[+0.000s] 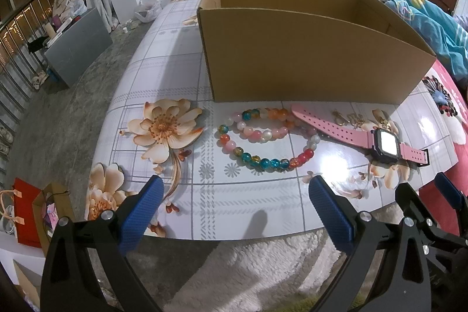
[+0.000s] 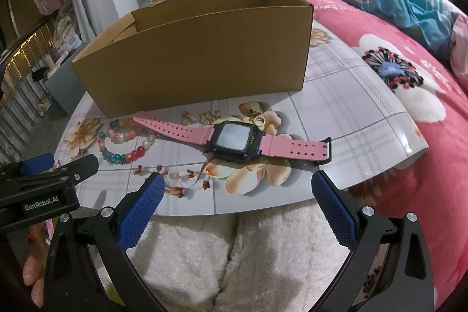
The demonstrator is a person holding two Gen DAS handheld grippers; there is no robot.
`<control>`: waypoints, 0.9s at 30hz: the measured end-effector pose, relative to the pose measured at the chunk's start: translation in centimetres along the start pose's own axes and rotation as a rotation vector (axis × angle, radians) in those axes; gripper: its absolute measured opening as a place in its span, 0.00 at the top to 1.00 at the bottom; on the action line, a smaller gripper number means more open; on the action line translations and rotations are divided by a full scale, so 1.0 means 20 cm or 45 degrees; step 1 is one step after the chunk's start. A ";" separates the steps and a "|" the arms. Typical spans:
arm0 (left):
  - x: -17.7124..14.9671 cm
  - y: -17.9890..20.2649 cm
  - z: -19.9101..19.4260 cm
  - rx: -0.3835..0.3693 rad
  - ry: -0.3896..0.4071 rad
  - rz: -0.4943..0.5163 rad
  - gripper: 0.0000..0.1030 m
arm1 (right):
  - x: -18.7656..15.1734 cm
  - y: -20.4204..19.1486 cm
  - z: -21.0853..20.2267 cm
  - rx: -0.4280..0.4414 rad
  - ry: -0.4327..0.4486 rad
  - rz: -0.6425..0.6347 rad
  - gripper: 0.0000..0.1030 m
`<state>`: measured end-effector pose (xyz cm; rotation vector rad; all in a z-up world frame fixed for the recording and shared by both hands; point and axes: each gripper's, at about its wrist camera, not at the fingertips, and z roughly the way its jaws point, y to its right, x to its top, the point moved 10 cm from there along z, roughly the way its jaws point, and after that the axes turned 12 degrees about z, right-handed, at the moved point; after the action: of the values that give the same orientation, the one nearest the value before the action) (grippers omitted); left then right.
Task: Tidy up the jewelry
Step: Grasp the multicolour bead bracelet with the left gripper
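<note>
An open cardboard box (image 1: 307, 54) stands on a floral tabletop (image 1: 248, 201); it also shows in the right wrist view (image 2: 199, 63). In front of it lie a long colourful bead bracelet (image 1: 263, 161), a smaller pink bead bracelet (image 1: 263, 133), a pink-strapped watch (image 1: 383, 144) and small gold pieces (image 1: 351, 117). The watch (image 2: 237, 138), beads (image 2: 125, 148) and gold pieces (image 2: 257, 116) also show in the right wrist view. My left gripper (image 1: 237, 189) is open and empty, short of the beads. My right gripper (image 2: 237, 186) is open and empty, short of the watch.
A bed with a red floral cover (image 2: 424, 78) and blue blanket (image 2: 409, 2) lies right of the table. White fluffy fabric (image 2: 234, 253) lies under the front edge. A grey bin (image 1: 79, 46) and a red bag (image 1: 26, 212) stand on the floor at left.
</note>
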<state>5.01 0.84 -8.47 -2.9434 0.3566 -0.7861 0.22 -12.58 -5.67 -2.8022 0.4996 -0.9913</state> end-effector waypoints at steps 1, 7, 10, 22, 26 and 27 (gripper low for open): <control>0.00 0.00 0.00 -0.004 0.002 0.003 0.05 | 0.00 0.00 0.00 0.001 0.000 0.001 0.07; 0.00 -0.07 0.03 -0.048 0.007 0.013 0.05 | 0.04 -0.03 -0.02 0.058 0.030 0.016 0.07; 0.02 -0.09 0.06 -0.121 0.016 0.061 0.05 | 0.06 -0.08 -0.03 0.103 0.047 0.008 0.07; 0.17 -0.22 0.08 -0.431 0.274 0.044 0.05 | 0.06 -0.38 0.11 0.353 -0.112 -0.022 0.38; 0.21 -0.26 0.13 -0.465 0.288 0.008 0.05 | 0.04 -0.46 0.19 0.395 -0.209 0.007 0.52; 0.22 -0.26 0.14 -0.471 0.289 0.019 0.05 | 0.03 -0.47 0.21 0.396 -0.224 0.006 0.55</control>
<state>11.19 4.86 -8.13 -3.1830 0.5987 -1.1723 5.76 -3.94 -6.45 -2.5742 0.3005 -0.7388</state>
